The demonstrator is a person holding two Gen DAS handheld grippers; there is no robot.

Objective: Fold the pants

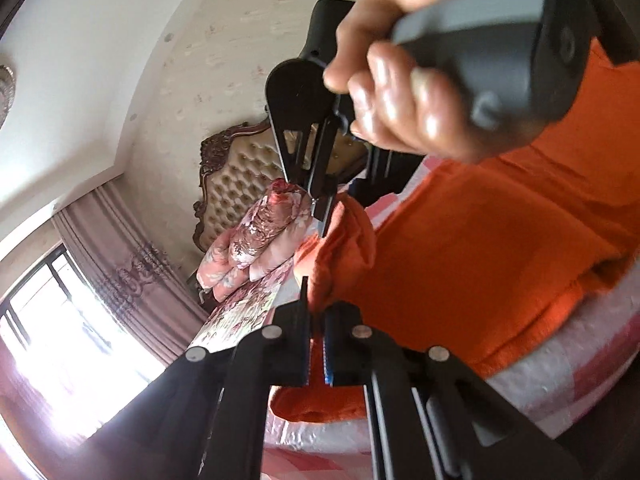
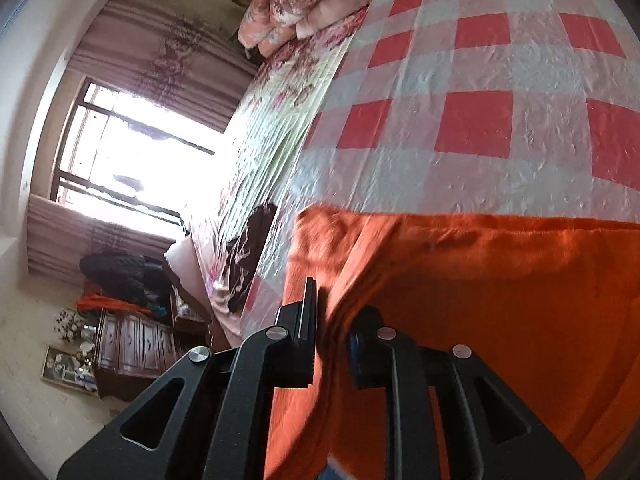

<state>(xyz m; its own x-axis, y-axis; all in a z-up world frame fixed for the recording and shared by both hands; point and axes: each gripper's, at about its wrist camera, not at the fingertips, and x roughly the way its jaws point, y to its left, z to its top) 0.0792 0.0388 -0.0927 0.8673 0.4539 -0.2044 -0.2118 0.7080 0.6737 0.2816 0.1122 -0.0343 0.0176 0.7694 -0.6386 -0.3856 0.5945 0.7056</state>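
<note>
The bed (image 2: 472,80), covered by a red-and-white checked sheet, carries the work. The orange pants (image 2: 500,280) lie across its near part, one straight edge running across the checks in the right wrist view; in the left wrist view the cloth spreads broad to the right and bunches into a raised corner (image 1: 340,240).

Left gripper (image 1: 318,344): jaws narrow, closed on a fold of the orange cloth that passes between them. Right gripper (image 2: 332,340): jaws likewise pinched on the cloth near its left corner. In the left wrist view the right gripper also appears ahead, its tip at the raised corner, held by the person's hand (image 1: 404,92).

Judgement: a fold is being carried, both corners of one end lifted together. To do it well, the two grips should travel level and at equal pace, with the span between them kept taut enough to prevent sagging. The carried edge should be laid parallel to the straight edge, and let go only once the cloth rests flat.

Floral bedding (image 1: 256,236) sits stacked near the headboard (image 1: 236,184), well apart from the fold.
</note>
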